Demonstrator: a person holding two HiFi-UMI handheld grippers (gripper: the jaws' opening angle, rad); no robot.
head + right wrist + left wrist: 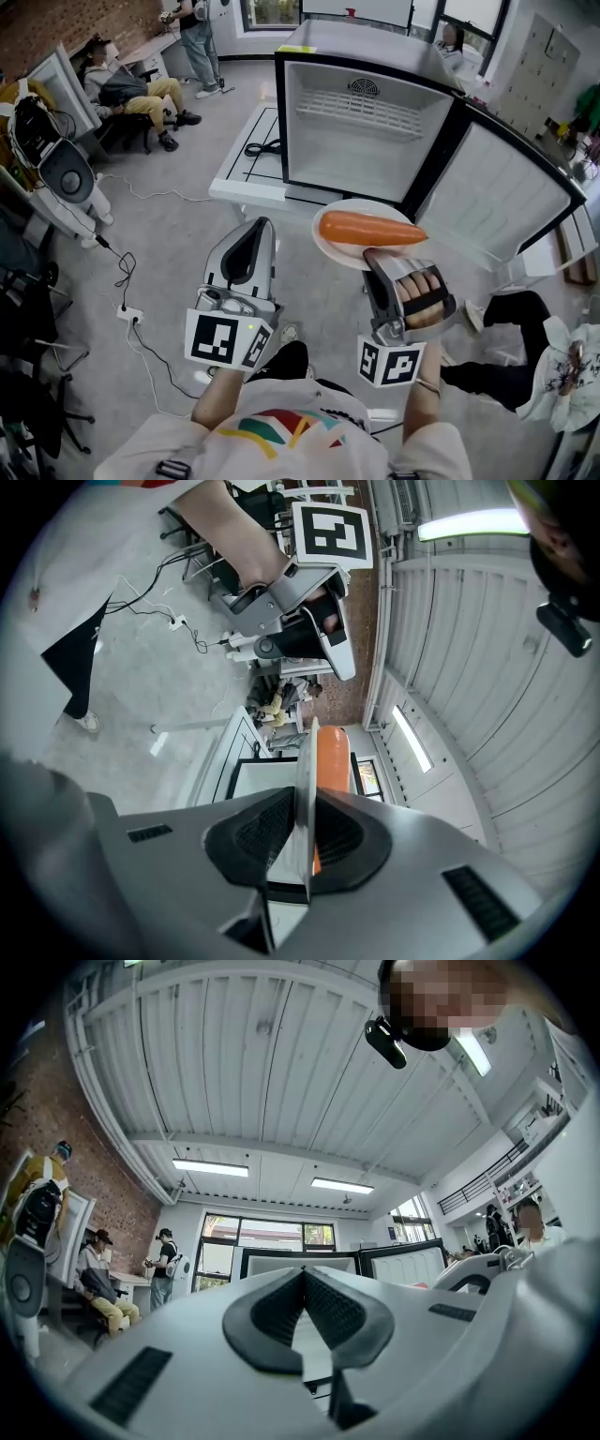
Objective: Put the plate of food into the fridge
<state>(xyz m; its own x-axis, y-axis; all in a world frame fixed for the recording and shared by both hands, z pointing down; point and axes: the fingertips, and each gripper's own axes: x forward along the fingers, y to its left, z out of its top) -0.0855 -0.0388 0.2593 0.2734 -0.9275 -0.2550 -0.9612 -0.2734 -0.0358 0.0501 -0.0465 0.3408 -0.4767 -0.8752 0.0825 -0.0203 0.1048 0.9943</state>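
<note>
Pinching thin round plate [330, 251], smooth carrot [370, 228]

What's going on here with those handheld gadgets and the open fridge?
A person holds a two-jaw tool in each hand and faces a small fridge whose door stands open. The right tool is clamped on the rim of a white plate carrying a carrot, held in the air just in front of the fridge, not yet inside. The left tool is shut and empty, held alongside.
</note>
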